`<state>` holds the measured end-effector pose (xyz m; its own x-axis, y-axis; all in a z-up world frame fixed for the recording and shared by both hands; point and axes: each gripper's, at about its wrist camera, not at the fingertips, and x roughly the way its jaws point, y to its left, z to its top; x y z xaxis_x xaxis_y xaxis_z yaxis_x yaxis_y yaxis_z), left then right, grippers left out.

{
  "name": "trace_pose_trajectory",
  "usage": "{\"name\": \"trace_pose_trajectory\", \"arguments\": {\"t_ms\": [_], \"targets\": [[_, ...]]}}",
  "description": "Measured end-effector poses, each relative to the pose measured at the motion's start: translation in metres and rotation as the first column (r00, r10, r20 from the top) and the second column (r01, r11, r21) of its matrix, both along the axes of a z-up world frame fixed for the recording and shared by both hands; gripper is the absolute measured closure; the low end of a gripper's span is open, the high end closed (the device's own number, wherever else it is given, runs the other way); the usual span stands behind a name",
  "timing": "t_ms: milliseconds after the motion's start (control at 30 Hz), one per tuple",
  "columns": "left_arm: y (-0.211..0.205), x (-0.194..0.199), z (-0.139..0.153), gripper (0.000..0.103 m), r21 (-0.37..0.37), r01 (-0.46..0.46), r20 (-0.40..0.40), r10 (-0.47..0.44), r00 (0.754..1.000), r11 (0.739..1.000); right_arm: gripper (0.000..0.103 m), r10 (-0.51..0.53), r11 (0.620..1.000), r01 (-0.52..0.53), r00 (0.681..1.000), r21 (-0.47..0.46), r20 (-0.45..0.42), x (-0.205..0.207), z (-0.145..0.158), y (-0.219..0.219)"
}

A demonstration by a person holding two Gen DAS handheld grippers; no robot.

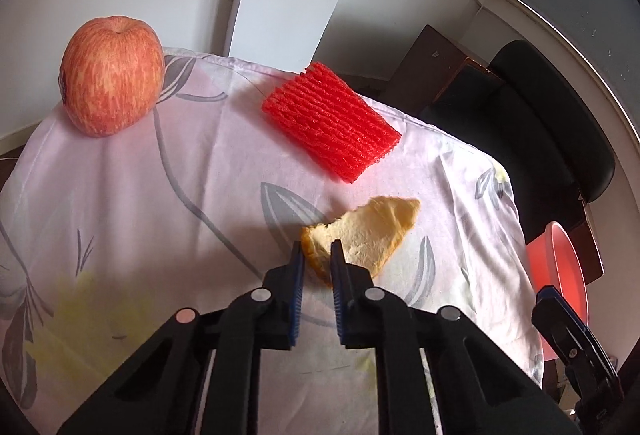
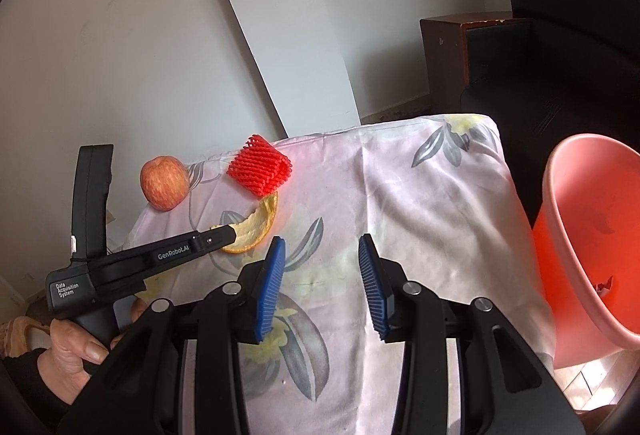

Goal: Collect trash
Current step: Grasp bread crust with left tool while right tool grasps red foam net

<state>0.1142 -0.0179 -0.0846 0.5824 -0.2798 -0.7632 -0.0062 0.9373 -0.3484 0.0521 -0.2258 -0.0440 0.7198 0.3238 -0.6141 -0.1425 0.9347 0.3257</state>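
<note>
Blue fingers of my left claw [image 1: 316,261] are pinching the peel [image 1: 360,235], lying lengthwise toward the tablecloth's [image 1: 460,171] right edge, while my right claw [image 2: 322,255] is hanging wide open, empty.

Apple [image 1: 113,75] on floral cloth [image 1: 160,203]; black chair [image 1: 552,123], brown cabinet [image 2: 444,63] beyond.

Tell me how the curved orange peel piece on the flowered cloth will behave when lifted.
The curved orange peel piece looks thin, so it is probably light and may flex between the left gripper fingers. It keeps its arched shape, so it likely will not droop. Its pale pith faces up; that side probably grips better than the rind.
</note>
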Motion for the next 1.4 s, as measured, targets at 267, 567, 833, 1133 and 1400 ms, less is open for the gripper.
{"name": "trace_pose_trajectory", "arguments": {"t_ms": [267, 567, 833, 1133, 1400], "targets": [[0.031, -0.009, 0.012, 0.098, -0.012, -0.059, 0.041, 0.059, 0.997, 0.998, 0.064, 0.093, 0.995, -0.091, 0.995, 0.042, -0.031, 0.057, -0.003, 0.03], [0.073, -0.024, 0.008, 0.098, -0.061, -0.113, -0.001, 0.113, 0.994, 0.992, 0.056, 0.145, 0.989, -0.143, 0.988, 0.042, -0.044, 0.119, -0.013, 0.064], [0.088, -0.029, 0.006, 0.098, -0.075, -0.115, -0.011, 0.114, 0.993, 0.991, 0.056, 0.142, 0.99, -0.143, 0.986, -0.001, -0.083, 0.153, -0.029, 0.077], [0.086, -0.037, 0.015, 0.098, -0.073, -0.118, 0.004, 0.119, 0.993, 0.99, 0.08, 0.177, 0.984, -0.179, 0.98, -0.021, -0.092, 0.144, -0.027, 0.083], [0.083, -0.05, 0.027, 0.098, -0.06, -0.114, 0.035, 0.116, 0.993, 0.992, 0.086, 0.169, 0.985, -0.17, 0.984, -0.015, -0.062, 0.095, -0.008, 0.07]]}}
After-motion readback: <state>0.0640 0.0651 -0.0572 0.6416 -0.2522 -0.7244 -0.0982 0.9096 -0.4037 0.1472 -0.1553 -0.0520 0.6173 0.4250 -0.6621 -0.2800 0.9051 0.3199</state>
